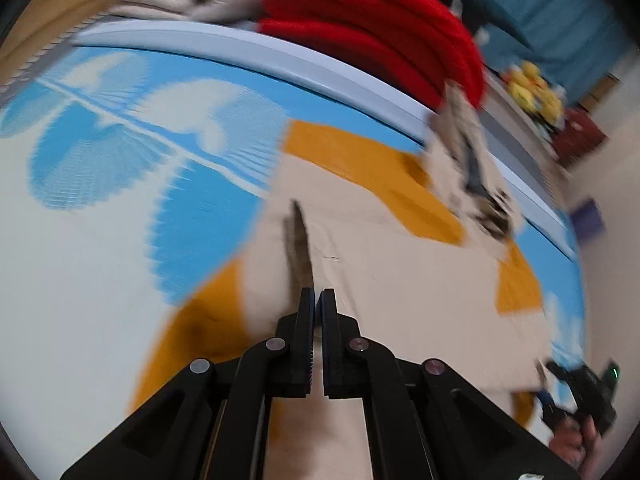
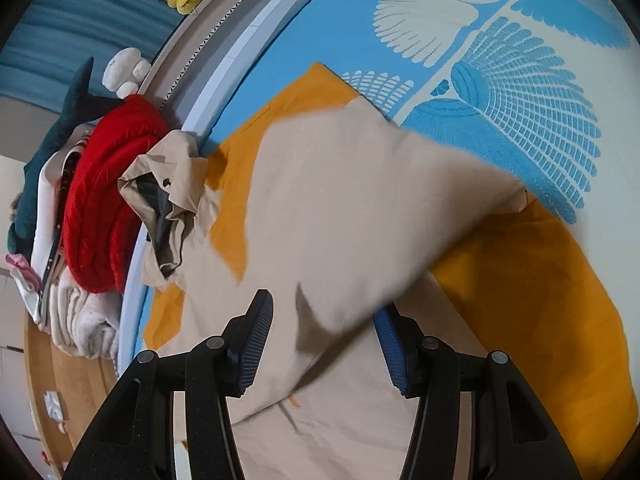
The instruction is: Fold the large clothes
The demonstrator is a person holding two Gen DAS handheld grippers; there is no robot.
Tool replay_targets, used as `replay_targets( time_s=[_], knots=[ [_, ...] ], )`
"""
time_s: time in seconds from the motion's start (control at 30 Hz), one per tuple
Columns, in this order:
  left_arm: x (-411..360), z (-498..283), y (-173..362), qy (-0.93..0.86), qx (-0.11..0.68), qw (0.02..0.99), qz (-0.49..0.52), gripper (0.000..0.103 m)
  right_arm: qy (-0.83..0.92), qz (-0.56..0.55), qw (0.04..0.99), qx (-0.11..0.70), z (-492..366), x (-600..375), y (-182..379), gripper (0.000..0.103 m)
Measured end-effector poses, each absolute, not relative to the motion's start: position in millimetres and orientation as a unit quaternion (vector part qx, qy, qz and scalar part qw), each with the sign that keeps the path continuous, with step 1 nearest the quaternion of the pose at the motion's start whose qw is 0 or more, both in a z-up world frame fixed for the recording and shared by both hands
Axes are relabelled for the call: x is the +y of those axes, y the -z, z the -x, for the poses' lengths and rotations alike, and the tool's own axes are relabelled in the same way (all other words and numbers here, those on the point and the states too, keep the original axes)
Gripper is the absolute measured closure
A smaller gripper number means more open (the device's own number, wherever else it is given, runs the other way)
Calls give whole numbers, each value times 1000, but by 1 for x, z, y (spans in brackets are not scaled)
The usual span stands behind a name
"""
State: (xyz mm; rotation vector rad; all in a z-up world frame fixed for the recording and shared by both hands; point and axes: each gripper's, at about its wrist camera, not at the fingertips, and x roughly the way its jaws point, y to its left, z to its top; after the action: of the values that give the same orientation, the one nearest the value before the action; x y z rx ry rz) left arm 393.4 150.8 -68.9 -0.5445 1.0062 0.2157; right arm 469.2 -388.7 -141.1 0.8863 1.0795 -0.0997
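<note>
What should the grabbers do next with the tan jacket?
Probably the left gripper, shut on the jacket, should lay its pinched fold down flat. The right gripper is open, with a flap draped between its fingers, so it seems to have just let go.

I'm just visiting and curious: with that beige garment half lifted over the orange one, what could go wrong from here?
The right gripper is open around a loose flap of the beige garment, so the flap may fall unevenly and crease. The left gripper looks shut on the fabric; pulling could drag the orange garment underneath. The bunched collar near the red knit pile could snag it.
</note>
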Motion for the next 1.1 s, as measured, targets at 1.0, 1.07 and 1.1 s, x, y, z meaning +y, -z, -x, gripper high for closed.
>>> replay_targets(
  time_s=[1.0, 1.07, 1.1],
  knots=[
    [176, -381, 75, -158, 456, 824, 298, 103, 143, -309, 808, 481, -435, -362, 117, 71],
    [164, -387, 69, -124, 456, 837, 276, 103, 129, -306, 827, 453, -439, -364, 106, 68],
    [154, -392, 69, -103, 462, 842, 260, 103, 113, -308, 833, 445, -445, -366, 105, 64]
  ],
)
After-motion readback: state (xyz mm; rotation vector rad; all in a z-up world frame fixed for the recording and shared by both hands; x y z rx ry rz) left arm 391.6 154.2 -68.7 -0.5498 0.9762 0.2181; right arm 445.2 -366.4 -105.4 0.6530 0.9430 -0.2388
